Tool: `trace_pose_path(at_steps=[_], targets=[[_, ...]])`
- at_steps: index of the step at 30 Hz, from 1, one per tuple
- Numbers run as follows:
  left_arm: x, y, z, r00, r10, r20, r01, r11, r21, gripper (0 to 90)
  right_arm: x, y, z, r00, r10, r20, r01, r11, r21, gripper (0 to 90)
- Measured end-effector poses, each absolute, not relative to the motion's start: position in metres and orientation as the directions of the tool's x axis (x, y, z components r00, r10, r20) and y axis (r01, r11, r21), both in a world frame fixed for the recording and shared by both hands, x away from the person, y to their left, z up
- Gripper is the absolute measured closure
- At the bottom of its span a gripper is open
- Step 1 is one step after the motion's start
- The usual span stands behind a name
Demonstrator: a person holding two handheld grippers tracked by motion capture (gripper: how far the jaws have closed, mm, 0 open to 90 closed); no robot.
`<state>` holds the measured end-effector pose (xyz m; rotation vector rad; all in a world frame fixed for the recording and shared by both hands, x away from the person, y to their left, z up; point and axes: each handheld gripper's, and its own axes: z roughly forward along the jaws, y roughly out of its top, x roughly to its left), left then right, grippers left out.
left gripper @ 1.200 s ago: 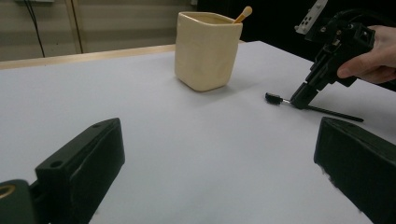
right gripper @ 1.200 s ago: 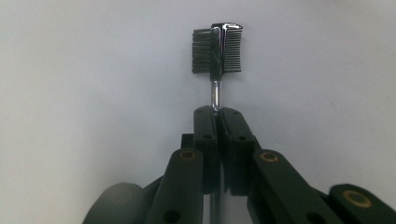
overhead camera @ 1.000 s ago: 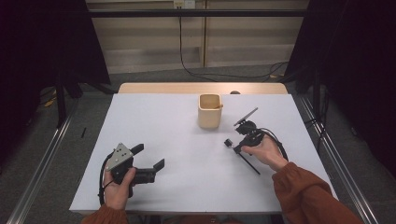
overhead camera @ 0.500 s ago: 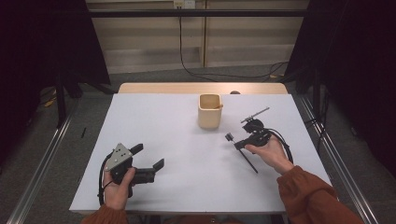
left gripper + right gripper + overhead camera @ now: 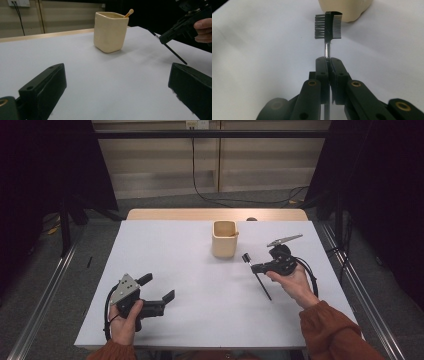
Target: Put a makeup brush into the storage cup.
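Brow comb [image 5: 328, 25]: clenched by its thin handle in my right tool [image 5: 256, 268], brush head toward the cream cup [image 5: 224, 239] just ahead-left, handle trailing down to desk [image 5: 165, 245]. Left tool [image 5: 159, 289] released, farther off.

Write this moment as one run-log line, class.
right gripper: shut on black comb-and-brush tool | left gripper: open, idle | cream ceramic cup: upright, holds wooden stick

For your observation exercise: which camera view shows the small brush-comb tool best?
The right gripper view: the brush-comb shows its bristles and teeth close up. The high view and left gripper view give a thin dark stick.
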<state>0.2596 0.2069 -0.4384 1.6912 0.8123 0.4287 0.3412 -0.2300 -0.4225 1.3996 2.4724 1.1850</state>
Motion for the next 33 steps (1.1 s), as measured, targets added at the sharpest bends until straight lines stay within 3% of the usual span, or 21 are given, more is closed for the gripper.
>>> trace_pose_path(at_steps=[33], targets=[[0.257,0.206,-0.438,0.709,0.696,-0.112,0.268,-0.118,0.956,0.9,0.304,-0.253,-0.404,-0.665,0.689,0.288,0.496,0.12,0.86,85.7]])
